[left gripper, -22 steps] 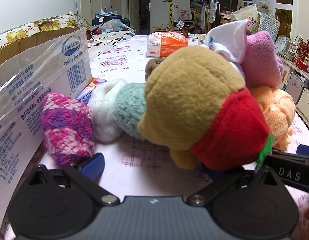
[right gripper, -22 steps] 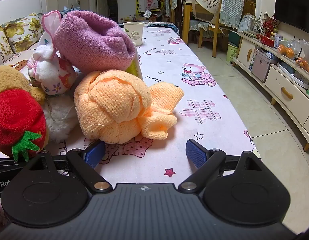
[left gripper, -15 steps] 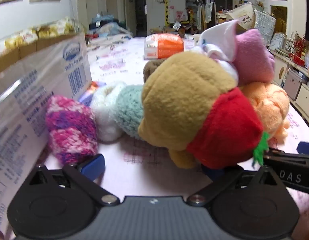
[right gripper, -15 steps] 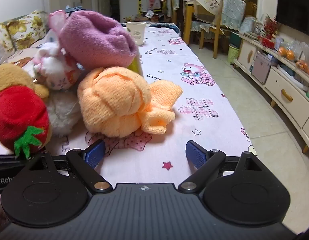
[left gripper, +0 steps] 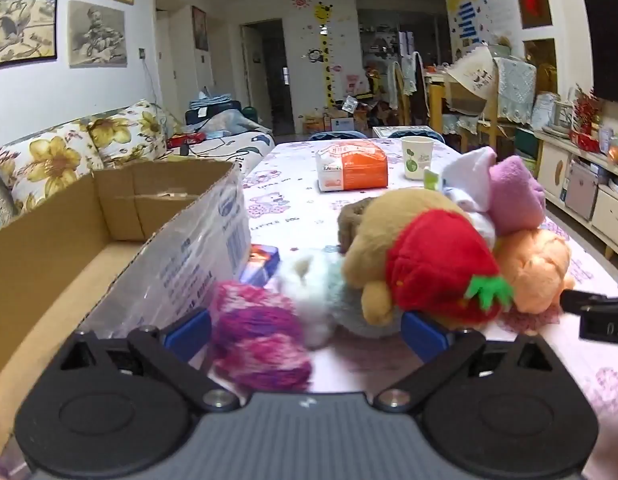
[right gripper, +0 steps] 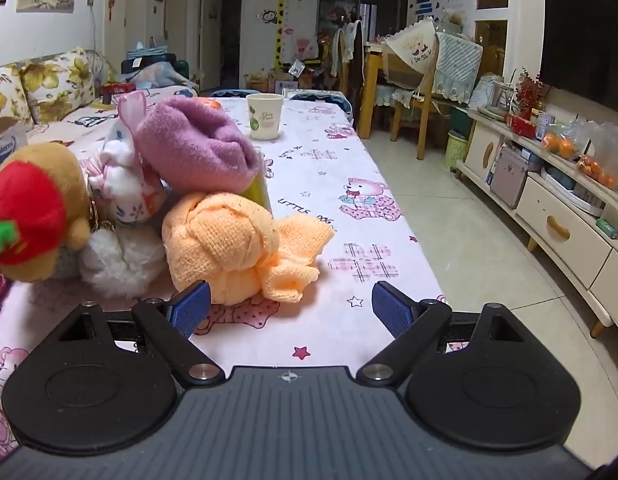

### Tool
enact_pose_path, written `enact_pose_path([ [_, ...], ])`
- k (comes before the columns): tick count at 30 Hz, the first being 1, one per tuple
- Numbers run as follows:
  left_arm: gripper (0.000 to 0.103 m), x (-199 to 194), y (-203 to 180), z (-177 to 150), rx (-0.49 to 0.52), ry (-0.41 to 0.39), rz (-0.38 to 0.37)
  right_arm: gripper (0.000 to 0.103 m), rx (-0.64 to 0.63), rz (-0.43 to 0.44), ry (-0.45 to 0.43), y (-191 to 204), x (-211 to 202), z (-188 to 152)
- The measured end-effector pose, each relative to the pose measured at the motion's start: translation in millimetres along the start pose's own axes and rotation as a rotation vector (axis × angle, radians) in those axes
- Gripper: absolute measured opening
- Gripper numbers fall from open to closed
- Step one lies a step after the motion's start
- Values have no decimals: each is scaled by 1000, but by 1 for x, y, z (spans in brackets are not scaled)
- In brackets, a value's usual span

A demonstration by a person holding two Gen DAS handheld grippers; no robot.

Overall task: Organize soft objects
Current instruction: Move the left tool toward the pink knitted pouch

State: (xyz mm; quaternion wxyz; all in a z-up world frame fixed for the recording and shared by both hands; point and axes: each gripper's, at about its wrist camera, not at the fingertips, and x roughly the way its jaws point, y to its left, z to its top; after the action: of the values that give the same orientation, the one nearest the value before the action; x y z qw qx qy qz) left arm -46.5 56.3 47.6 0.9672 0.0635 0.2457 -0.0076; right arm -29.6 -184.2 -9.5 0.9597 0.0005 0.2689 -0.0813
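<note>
A pile of soft things lies on the table (right gripper: 341, 216): a pink-purple knit ball (left gripper: 261, 340), a white and mint fluffy piece (left gripper: 329, 296), a tan plush with a red strawberry (left gripper: 441, 268), an orange knotted cloth (right gripper: 229, 244), a purple towel (right gripper: 197, 148) and a white printed cloth (right gripper: 125, 184). My left gripper (left gripper: 305, 332) is open, raised above the table, with the knit ball between its fingers but not pinched. My right gripper (right gripper: 289, 312) is open and empty, just in front of the orange cloth. An open cardboard box (left gripper: 69, 240) stands to the left.
An orange tissue pack (left gripper: 351, 164) and a paper cup (right gripper: 264, 116) stand farther back on the table. A small blue box (left gripper: 261, 264) lies beside the cardboard box. The table's right edge drops to the floor; a sofa (left gripper: 69, 152) is at the left.
My left gripper has risen and tilted, so the inside of the cardboard box now shows. My right gripper has risen slightly and drawn back a little from the orange cloth.
</note>
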Motion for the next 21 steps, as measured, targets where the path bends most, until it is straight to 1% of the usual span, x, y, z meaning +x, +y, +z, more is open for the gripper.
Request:
enact_pose_path([
  [3, 101, 3, 16, 3, 18, -16, 53, 103, -4, -2, 7, 4, 2, -1],
  [5, 101, 10, 27, 3, 12, -15, 97, 103, -9, 0, 9, 7, 4, -2],
  [6, 101, 13, 35, 4, 4, -14, 107, 103, -14, 2, 4, 9, -1, -3],
  [9, 101, 20, 48, 3, -17, -27, 113, 103, -24, 11, -9, 10, -7, -4],
  [13, 102, 28, 51, 4, 34, -35, 140, 103, -29, 17, -6, 13, -11, -5],
  [18, 102, 29, 60, 4, 48, -44, 155, 103, -37, 9, -5, 13, -17, -7],
  [21, 102, 27, 60, 4, 27, -41, 132, 103, -34, 1, -9, 12, -21, -7],
])
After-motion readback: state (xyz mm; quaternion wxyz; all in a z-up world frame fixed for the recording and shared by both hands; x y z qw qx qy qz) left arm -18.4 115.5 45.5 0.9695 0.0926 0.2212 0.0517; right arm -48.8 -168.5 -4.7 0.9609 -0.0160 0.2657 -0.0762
